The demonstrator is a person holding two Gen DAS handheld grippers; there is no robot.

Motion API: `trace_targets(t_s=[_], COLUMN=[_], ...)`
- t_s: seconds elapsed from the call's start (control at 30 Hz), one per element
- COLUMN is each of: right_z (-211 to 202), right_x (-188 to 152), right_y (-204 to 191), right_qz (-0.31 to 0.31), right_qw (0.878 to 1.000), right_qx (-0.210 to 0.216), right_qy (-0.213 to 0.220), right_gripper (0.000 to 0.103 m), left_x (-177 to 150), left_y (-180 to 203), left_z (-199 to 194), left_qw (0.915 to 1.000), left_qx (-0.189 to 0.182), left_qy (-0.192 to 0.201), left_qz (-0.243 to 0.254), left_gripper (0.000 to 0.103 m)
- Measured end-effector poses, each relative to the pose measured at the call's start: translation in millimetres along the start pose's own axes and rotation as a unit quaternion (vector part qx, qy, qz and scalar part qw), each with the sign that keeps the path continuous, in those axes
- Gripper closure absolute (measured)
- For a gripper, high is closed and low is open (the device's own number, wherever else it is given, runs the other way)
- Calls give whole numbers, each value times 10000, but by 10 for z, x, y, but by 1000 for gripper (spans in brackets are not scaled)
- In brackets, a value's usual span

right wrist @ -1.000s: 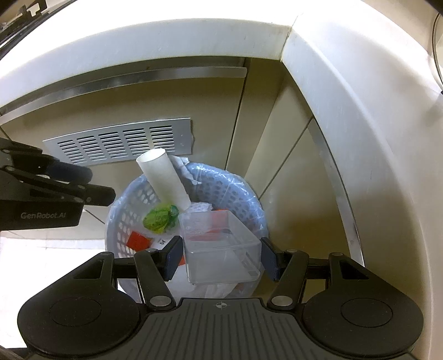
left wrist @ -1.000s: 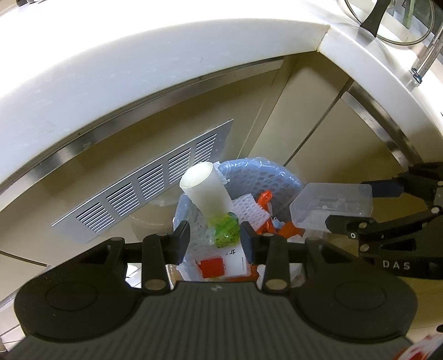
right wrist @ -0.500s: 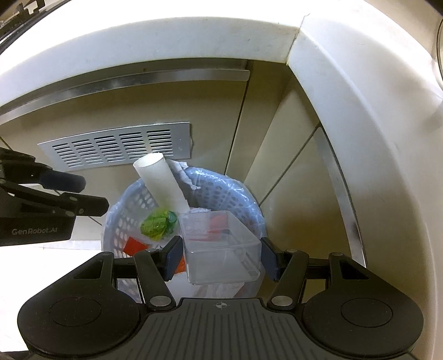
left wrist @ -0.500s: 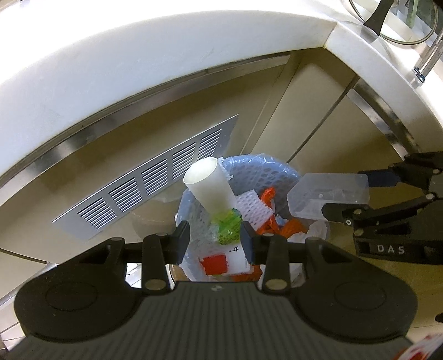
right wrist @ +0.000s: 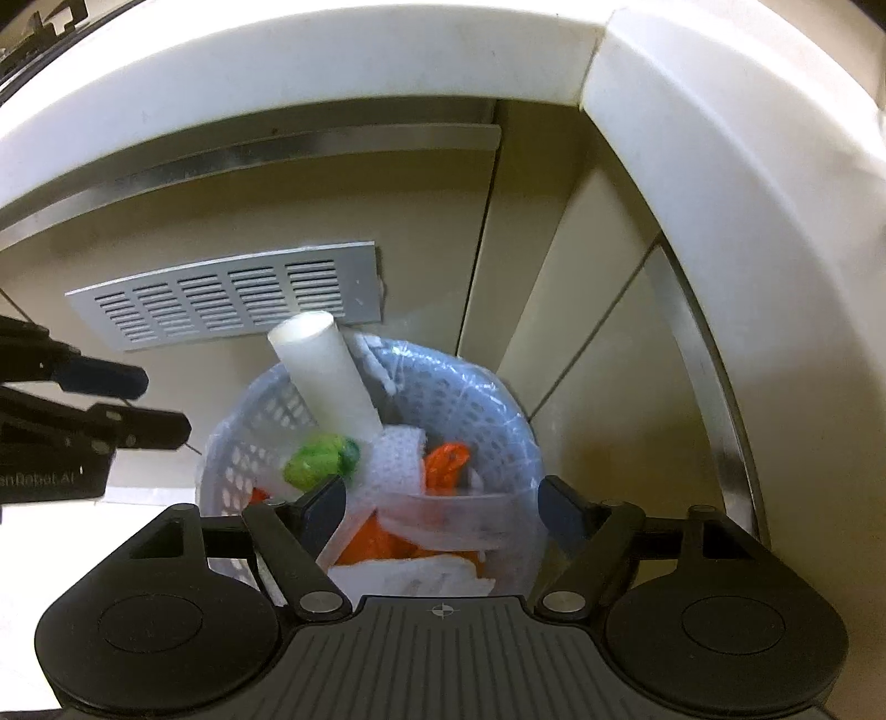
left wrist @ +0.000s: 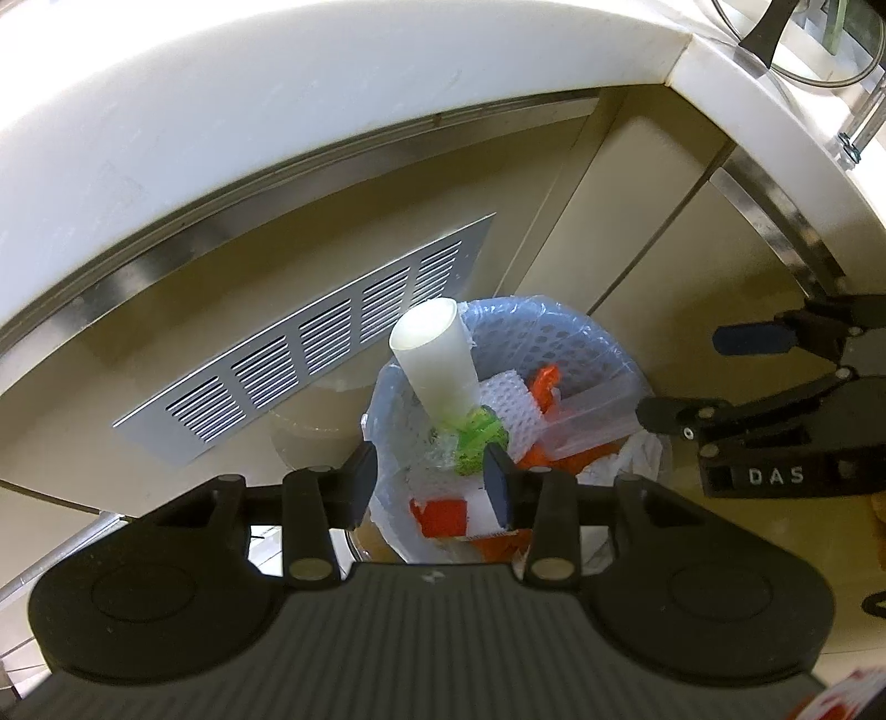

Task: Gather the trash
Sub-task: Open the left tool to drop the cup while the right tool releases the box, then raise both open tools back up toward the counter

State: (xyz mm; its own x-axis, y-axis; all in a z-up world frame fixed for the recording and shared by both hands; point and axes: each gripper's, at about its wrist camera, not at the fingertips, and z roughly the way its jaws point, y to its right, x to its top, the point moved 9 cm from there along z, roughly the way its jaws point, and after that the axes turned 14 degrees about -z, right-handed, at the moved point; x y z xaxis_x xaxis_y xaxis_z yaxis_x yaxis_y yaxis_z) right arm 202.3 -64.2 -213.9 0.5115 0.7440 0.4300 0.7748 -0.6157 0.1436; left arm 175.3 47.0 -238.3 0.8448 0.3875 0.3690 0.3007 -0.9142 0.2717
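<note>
A pale blue perforated bin (left wrist: pixel 554 338) (right wrist: pixel 470 382) with a plastic liner stands on the floor, holding a white tube (left wrist: pixel 437 360), a green wrapper (left wrist: pixel 476 437), white foam net and orange scraps. A clear plastic box (right wrist: pixel 454 515) (left wrist: pixel 592 415) lies tilted on the trash at the bin's right side. My right gripper (right wrist: pixel 443 498) hovers above it, jaws opening, pads clear of the box. My left gripper (left wrist: pixel 431 476) hangs over the bin's left half, jaws opening a little, with nothing between them.
A metal vent grille (left wrist: pixel 310 343) is set in the beige cabinet front behind the bin. A thick white countertop edge (left wrist: pixel 277 111) overhangs the cabinets and turns a corner at the right. A glass lid (left wrist: pixel 775 33) rests on the counter.
The right gripper's jaws have spread and the clear box has dropped from them into the bin. The left gripper has stayed put.
</note>
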Motion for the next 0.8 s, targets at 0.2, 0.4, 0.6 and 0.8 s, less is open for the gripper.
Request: trace_targets(t_s=[0.2,0.4,0.6,0.8], right_z=[-57,-136,-297,-632], right_x=[-115,-155,-165,-144], right_y=[-49,-132,-149,-134], right_qz=[82,179,326,400], right_qw=[9999,9998,9994,9980], right_qx=[51,92,133,176], right_qy=[-78,-63,67,446], right_gripper=[27,27,27,27], left_x=[-10,-18,-6,67], left_y=[22,75,119,204], left_z=[-14,-101,-250,-522], left_qw=[10000,9998,9994,9983], left_qx=[-20,-75,-144,-334], left_qy=[22,100,223,426], left_qz=[48,146,216,233], left_gripper=[62,59,50,37])
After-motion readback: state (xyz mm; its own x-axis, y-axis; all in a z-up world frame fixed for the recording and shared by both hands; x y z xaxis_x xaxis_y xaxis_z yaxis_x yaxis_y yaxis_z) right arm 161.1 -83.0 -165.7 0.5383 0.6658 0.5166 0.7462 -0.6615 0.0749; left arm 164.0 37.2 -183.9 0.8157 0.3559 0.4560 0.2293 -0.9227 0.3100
